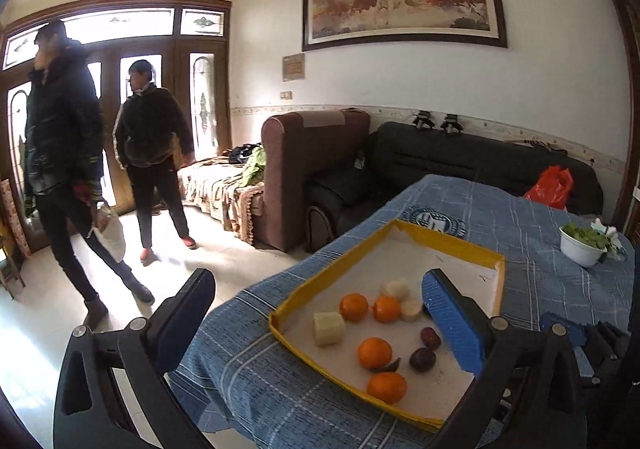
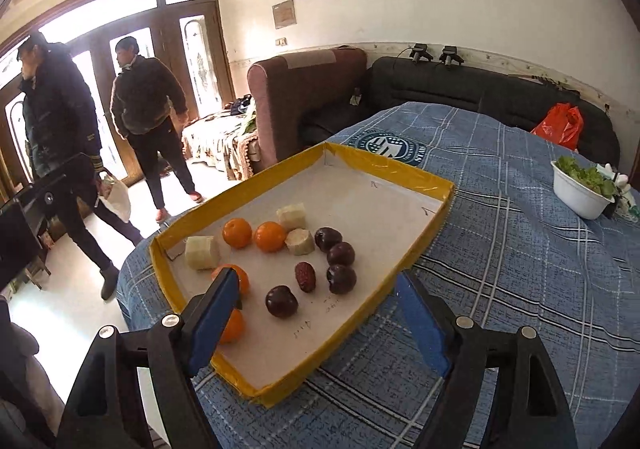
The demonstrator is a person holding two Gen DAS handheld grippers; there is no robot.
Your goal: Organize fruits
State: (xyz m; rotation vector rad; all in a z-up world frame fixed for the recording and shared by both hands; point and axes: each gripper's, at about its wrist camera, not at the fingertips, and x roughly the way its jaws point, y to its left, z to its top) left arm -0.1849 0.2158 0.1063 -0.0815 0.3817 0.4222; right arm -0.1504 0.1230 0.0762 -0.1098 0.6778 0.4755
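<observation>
Both your left claw and right claw hang spread, empty; pinch the firm, smooth-skinned oranges gently across their middles.

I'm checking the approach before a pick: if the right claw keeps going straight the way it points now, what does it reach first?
Probably the dark plum nearest it in the yellow-edged tray: the open right claw straddles the tray's near edge, tilted down. Depth is unclear; it might land on bare tray floor.

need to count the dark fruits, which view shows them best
The right wrist view: four round dark fruits and a wrinkled date lie unobstructed in the tray. The left wrist view shows only two; a finger hides the rest.
</observation>
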